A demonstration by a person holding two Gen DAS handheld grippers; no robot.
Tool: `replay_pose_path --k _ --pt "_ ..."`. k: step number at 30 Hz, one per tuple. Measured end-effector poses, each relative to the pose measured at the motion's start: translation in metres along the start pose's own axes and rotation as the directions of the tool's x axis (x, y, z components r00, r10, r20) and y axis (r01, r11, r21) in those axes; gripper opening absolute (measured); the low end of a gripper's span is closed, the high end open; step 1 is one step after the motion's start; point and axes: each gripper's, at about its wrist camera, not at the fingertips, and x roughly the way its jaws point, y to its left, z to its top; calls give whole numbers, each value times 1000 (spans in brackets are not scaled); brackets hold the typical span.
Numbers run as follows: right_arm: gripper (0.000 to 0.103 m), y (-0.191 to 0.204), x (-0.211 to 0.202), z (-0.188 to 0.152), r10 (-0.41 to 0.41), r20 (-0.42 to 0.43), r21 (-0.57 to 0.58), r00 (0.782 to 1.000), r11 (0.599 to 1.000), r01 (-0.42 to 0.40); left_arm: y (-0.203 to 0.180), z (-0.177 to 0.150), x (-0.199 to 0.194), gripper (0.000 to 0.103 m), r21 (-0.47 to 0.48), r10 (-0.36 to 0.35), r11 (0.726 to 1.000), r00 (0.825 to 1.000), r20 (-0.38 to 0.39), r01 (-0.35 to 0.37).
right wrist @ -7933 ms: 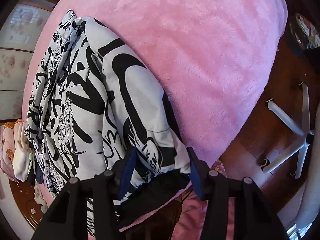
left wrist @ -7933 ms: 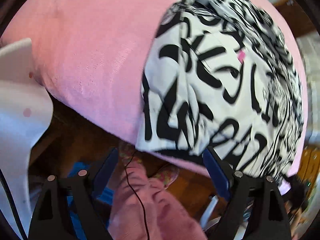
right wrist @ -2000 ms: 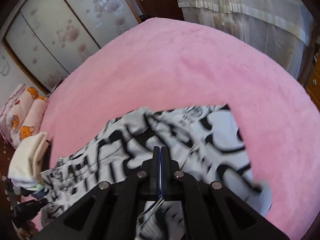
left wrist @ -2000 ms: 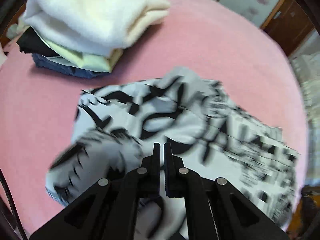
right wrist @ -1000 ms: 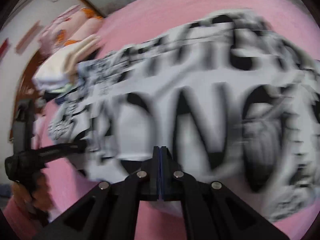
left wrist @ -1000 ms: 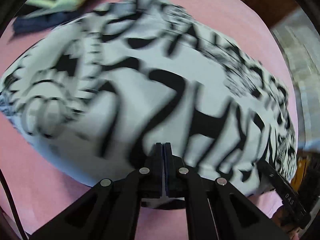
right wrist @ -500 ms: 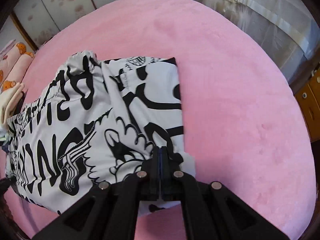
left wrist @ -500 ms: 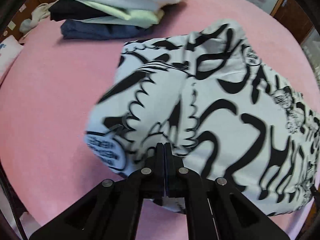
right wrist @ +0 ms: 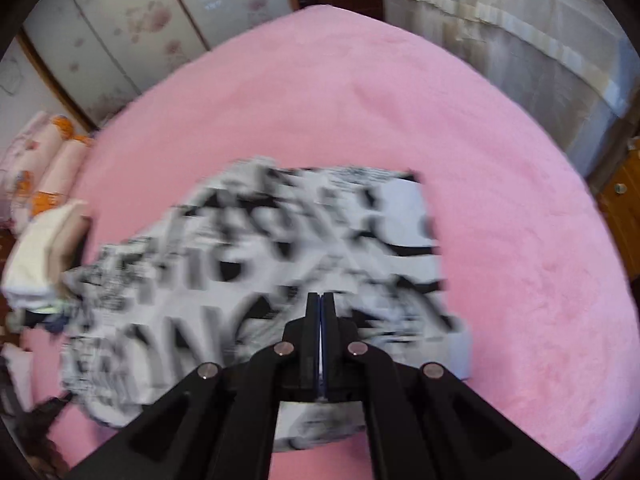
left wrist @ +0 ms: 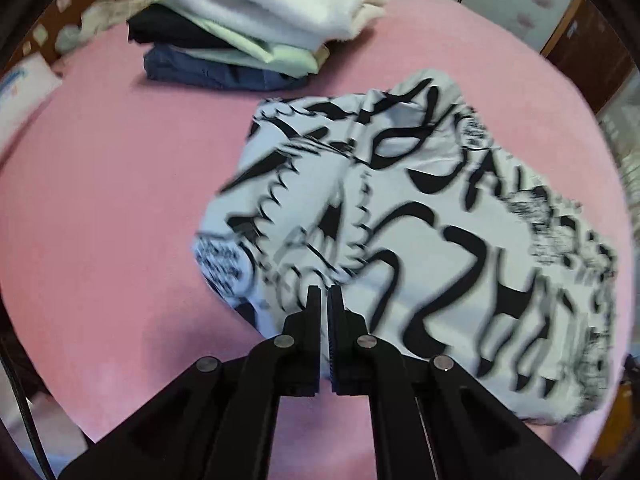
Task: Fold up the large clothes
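A black-and-white printed garment (left wrist: 420, 220) lies folded into a rough rectangle on the pink bed cover (left wrist: 100, 200). In the left wrist view, my left gripper (left wrist: 324, 290) hovers shut over its near left edge, with only a thin slit between the fingers. In the right wrist view the same garment (right wrist: 280, 272) is blurred by motion. My right gripper (right wrist: 321, 296) is shut above its near right part. I see no cloth pinched in either gripper. The garment's near edge is hidden under both sets of fingers.
A pile of folded clothes (left wrist: 248, 20) topped by a white fleece sits at the far left of the bed, also seen as the pile (right wrist: 40, 256). Pillows (right wrist: 44, 160), wardrobe doors (right wrist: 160, 20) and a curtain (right wrist: 520, 20) surround the bed cover (right wrist: 520, 240).
Both grippers have risen and drawn back from the garment, which now looks smaller and farther away. Both stayed shut. The garment stays flat on the bed.
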Motion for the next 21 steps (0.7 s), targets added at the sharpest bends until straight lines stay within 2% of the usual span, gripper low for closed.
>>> replay_pose_path --k 2,4,7,10,14,16,19,21 --pt "0 22 0 0 94 -14 14 995 995 -94 -2 -6 -6 1 -35 -61 998 998 -5 61" --pt "0 48 7 -2 193 -47 17 980 981 -192 -6 -11 -10 1 -52 -103 993 995 -2 103" --pt "0 88 35 -11 293 -138 -9 946 955 -297 -18 -17 -8 1 -44 -160 986 987 -6 159" --pt "0 129 67 -22 357 -219 -31 908 928 -372 -40 -22 -2 2 -19 -253 967 967 -22 252" --pt "0 167 114 -36 296 -327 -75 897 938 -337 -75 -30 9 2 56 -277 958 959 -65 280" --pt "0 175 135 -35 299 -338 -45 892 942 -333 -87 -34 20 2 70 -281 955 954 -107 289" --pt "0 182 155 -25 254 -304 -54 918 958 -282 -96 -45 48 2 105 -206 967 957 -206 231" --pt "0 186 166 -13 238 -283 -45 929 964 -261 -90 -49 54 2 79 -225 966 950 -216 246"
